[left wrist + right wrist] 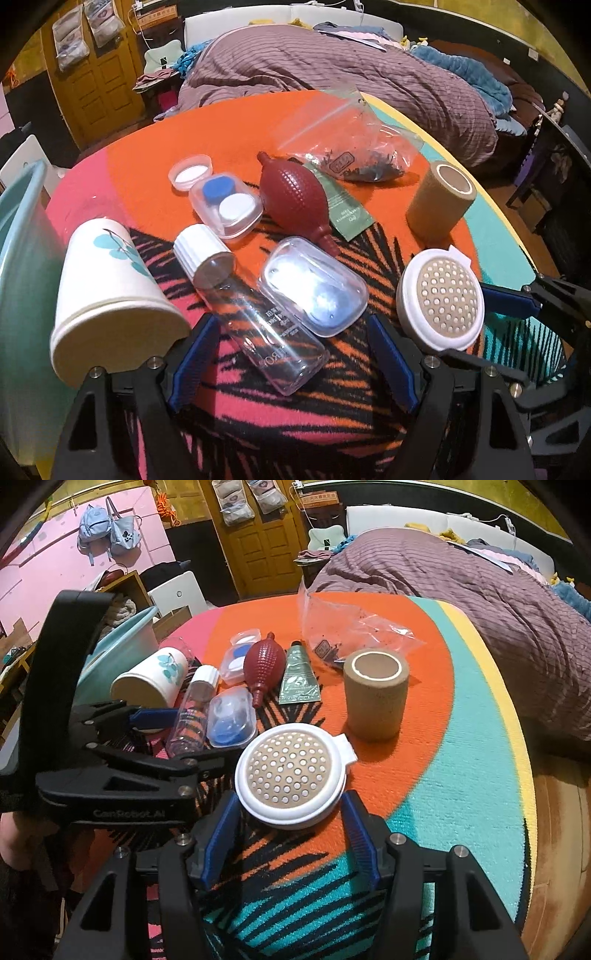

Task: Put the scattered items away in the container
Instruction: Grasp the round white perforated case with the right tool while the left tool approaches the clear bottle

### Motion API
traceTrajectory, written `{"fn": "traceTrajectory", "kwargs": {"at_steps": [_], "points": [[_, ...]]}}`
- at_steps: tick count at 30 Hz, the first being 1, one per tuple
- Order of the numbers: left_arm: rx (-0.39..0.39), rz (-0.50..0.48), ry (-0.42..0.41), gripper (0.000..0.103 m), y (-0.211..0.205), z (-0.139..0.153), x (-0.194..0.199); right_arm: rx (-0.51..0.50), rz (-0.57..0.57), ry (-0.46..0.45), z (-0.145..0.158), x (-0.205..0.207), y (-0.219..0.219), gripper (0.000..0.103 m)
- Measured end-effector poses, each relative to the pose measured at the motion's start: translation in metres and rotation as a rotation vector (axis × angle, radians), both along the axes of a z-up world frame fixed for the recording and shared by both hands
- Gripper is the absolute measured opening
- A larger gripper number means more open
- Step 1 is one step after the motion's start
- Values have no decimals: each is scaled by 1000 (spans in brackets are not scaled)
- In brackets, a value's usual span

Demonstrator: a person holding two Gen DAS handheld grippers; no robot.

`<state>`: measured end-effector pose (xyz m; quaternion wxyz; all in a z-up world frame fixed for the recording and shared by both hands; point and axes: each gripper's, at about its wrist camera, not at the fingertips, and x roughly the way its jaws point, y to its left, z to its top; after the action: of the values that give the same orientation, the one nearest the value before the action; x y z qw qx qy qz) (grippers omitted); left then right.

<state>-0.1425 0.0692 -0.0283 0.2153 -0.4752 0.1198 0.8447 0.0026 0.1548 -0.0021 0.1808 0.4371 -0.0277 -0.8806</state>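
Note:
My right gripper [290,799] is open, its blue pads close on either side of a round white case with a perforated tan top [291,775] [439,299]. My left gripper [291,321] is open around the base of a clear bottle with a white cap [258,325] [192,716] that lies on the patterned cloth. Beside the bottle are a clear oblong case [314,288], a tipped paper cup [110,280], a red bulb blower [291,195] and a lens case box [225,206]. The teal basin [18,240] [122,642] stands at the left edge.
Farther back lie a tan tape roll [376,694], a green tube [299,675], a zip bag [351,627] and a small round lid [190,171]. A bed with a striped purple cover [461,583] runs behind the table. The cloth's teal right side [461,775] is bare.

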Motion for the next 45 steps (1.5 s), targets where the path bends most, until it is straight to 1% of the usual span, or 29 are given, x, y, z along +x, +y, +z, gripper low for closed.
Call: {"fn": "traceTrajectory", "kwargs": {"at_steps": [9, 12, 14, 17, 18, 19, 22, 25, 27, 28, 31, 37, 39, 43, 45], "points": [[20, -3, -9, 86, -4, 0, -4, 4, 5, 5, 4, -8, -4, 62], [21, -1, -13, 85, -4, 1, -4, 4, 3, 3, 3, -11, -6, 65], [24, 1, -16, 83, -5, 2, -3, 3, 3, 3, 3, -14, -9, 68], [27, 6, -10, 74, -9, 3, -1, -7, 11, 17, 3, -15, -11, 67], [26, 5, -9, 70, -9, 3, -1, -10, 16, 21, 4, -15, -11, 66], [24, 3, -7, 67, -10, 3, -1, -11, 17, 21, 3, -16, -10, 62], [21, 0, -7, 60, -14, 3, 0, -21, 23, 14, 3, -17, -9, 61], [28, -4, -15, 58, -16, 4, 1, -27, 23, 14, 2, -15, -8, 60], [29, -5, -17, 56, -18, 4, 2, -29, 24, 14, 2, -14, -8, 53], [32, -4, -18, 55, -19, 4, 3, -30, 26, 16, 3, -14, -8, 52], [43, -4, -24, 51, -23, 4, 5, -30, 27, 12, 4, -13, -7, 51], [64, -14, -43, 45, -29, 5, 15, -43, 25, 12, 8, -9, -5, 43], [69, -16, -48, 43, -30, 6, 17, -44, 25, 11, 9, -7, -5, 41], [74, -22, -53, 41, -32, 8, 24, -48, 32, 12, 12, -1, -5, 34], [75, -28, -58, 40, -35, 8, 29, -42, 37, 9, 13, 3, -5, 33]]}}
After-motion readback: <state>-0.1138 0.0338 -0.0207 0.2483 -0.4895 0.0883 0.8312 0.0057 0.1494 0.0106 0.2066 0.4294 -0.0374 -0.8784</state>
